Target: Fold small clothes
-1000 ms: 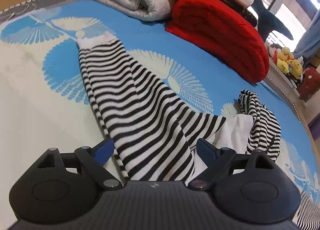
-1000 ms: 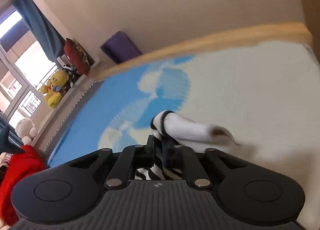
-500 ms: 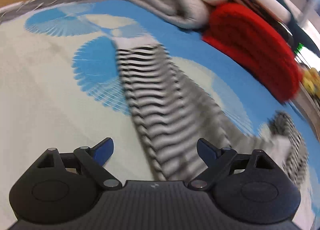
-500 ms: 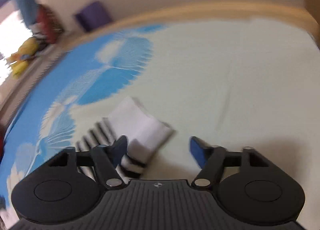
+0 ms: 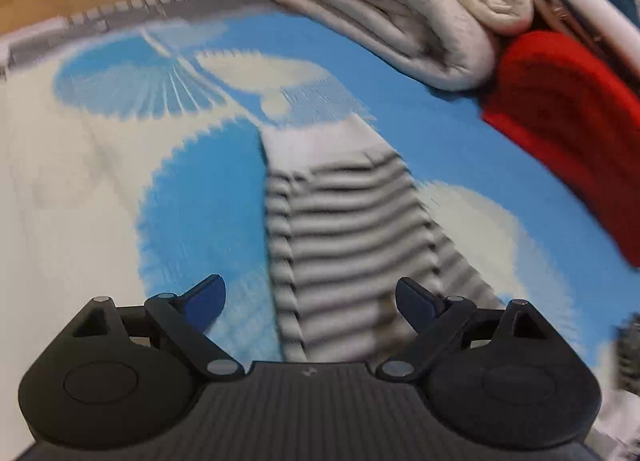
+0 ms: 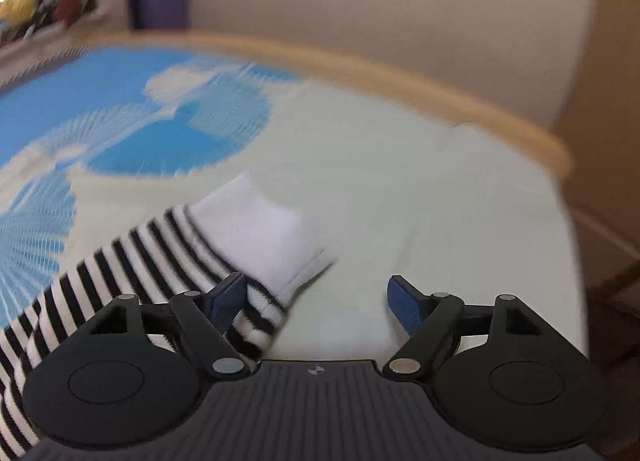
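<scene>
Both grippers tilted down over the bed [image 6: 460, 197]. The left gripper [image 5: 310, 297] gaped wide above the striped garment [image 5: 352, 245], which ran lengthwise away toward the folded blankets [image 5: 404, 9]. The right gripper [image 6: 316, 297] had just been opening, its jaws wide with the white cuff [image 6: 260, 229] lying loose between them.

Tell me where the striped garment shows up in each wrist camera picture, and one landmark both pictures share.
Left wrist: the striped garment runs up the centre, its white cuff at the far end.
Right wrist: the striped garment lies lower left, its white cuff pointing right.
Shared landmark: the blue and white fan-patterned bedspread.
</scene>
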Demonstrator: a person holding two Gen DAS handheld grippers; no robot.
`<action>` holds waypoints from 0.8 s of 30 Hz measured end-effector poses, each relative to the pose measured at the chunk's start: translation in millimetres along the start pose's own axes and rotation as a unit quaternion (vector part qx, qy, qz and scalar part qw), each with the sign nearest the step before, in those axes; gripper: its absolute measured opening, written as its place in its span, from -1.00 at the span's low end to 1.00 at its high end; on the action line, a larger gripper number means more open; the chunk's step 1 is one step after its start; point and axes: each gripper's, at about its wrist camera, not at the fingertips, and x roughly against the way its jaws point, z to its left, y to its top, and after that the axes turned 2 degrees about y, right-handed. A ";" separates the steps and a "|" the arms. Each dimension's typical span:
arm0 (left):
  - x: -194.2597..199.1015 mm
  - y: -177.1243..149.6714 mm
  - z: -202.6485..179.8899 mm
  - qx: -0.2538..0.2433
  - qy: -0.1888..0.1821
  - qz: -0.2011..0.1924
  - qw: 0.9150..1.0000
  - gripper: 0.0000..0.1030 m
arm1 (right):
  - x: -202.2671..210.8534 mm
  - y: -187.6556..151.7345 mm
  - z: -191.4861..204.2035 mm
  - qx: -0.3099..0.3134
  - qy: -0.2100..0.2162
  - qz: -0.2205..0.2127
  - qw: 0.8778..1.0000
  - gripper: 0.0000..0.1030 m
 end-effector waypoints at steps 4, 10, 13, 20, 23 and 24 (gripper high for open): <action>-17.2 21.2 4.8 -0.015 0.011 -0.020 1.000 -0.89 | 38.9 -4.9 10.0 -0.009 0.025 -0.021 0.999 0.54; -11.6 47.6 56.5 0.003 0.068 -0.052 0.996 -0.95 | 89.2 -17.5 89.0 0.048 0.108 -0.038 0.992 0.51; -18.3 51.0 111.4 0.026 0.079 -0.031 0.996 -0.95 | 117.0 -35.2 132.6 0.109 0.159 -0.048 0.980 0.48; -7.6 48.2 139.0 0.035 0.064 -0.044 0.996 -0.76 | 109.4 -35.8 143.6 0.138 0.134 0.009 0.981 0.57; 13.3 50.5 142.4 0.042 0.085 -0.077 0.993 0.04 | 113.7 -28.5 109.2 0.095 0.113 0.022 0.989 0.57; 26.2 51.6 139.5 0.034 0.080 -0.100 0.991 0.23 | 123.6 -23.2 96.6 0.079 0.114 0.006 0.990 0.57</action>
